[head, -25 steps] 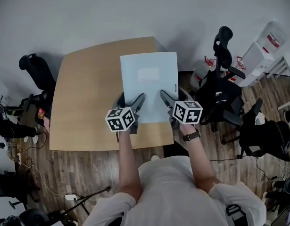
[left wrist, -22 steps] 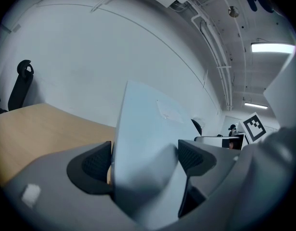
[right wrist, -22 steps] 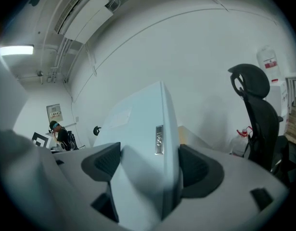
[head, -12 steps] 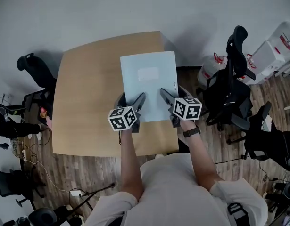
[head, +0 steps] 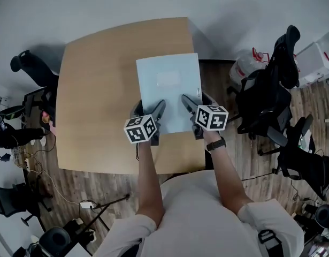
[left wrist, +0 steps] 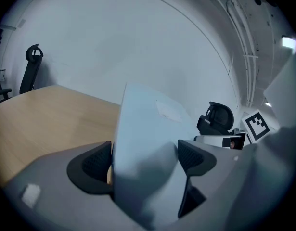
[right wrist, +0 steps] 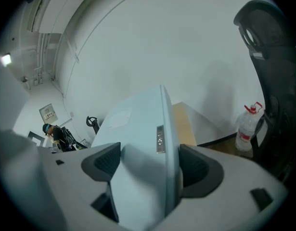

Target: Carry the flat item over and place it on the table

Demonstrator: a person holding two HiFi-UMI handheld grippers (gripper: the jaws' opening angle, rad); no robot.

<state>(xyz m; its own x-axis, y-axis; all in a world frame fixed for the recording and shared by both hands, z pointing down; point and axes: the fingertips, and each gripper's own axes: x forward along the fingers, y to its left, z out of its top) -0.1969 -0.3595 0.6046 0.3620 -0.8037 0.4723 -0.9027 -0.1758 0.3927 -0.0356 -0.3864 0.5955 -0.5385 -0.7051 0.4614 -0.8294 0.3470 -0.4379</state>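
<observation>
The flat item [head: 168, 87] is a pale blue, thin rectangular board with a white label, held level over the right part of the wooden table [head: 100, 79]. My left gripper [head: 148, 114] is shut on its near left edge. My right gripper [head: 197, 106] is shut on its near right edge. In the left gripper view the flat item [left wrist: 148, 138] fills the gap between the jaws of the left gripper [left wrist: 145, 160], with the table [left wrist: 46, 112] beyond. In the right gripper view the flat item [right wrist: 138, 138] stands edge-on in the right gripper [right wrist: 150, 165].
Black office chairs [head: 271, 95] crowd the floor right of the table, with a water bottle [head: 243, 68] behind them. Another black chair [head: 33, 71] stands at the table's left. Cables and a power strip [head: 86, 204] lie on the wood floor at the near left.
The table has slid nearer and lower in the head view, so more of it lies under the flat item. Both grippers keep the same hold.
</observation>
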